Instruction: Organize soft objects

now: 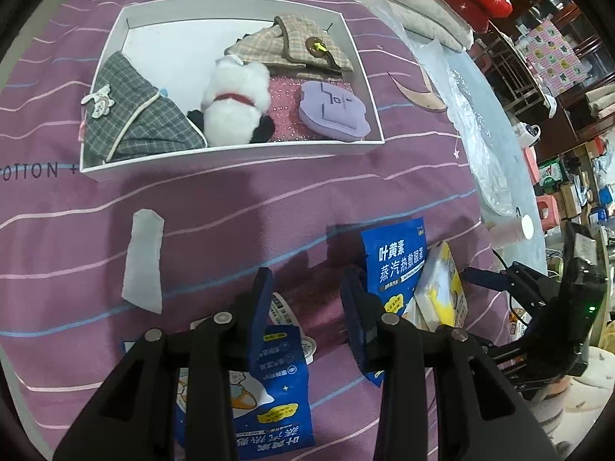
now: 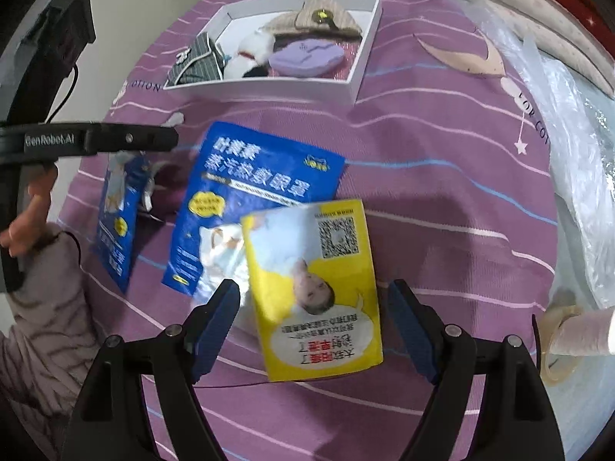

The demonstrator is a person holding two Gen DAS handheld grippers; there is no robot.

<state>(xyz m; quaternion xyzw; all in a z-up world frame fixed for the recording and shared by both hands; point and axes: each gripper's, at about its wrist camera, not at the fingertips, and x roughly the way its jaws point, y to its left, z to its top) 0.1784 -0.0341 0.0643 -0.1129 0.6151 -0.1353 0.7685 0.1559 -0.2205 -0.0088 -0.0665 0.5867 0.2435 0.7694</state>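
A white box [image 1: 230,153] [image 2: 261,88] on the purple striped bedsheet holds a panda plush [image 1: 234,103], a grey plaid cloth [image 1: 138,123], a beige plaid cloth [image 1: 292,46] and a purple pad [image 1: 332,109]. My left gripper [image 1: 309,303] hangs over the sheet with its jaws partly apart and only sheet between them; one blue packet [image 1: 269,392] lies under its left finger, another [image 1: 396,265] beside its right finger. My right gripper [image 2: 313,319] is open wide, straddling a yellow packet [image 2: 311,288] without touching it. That packet overlaps a blue packet [image 2: 253,199].
A white flat pad [image 1: 144,261] lies left on the sheet. Crinkled clear plastic [image 2: 576,161] covers the bed's right side, with a tape roll [image 2: 561,334] and a pale roll [image 1: 511,228] on it. A person's hand [image 2: 30,211] holds the left gripper's handle. Pillows lie at the top right.
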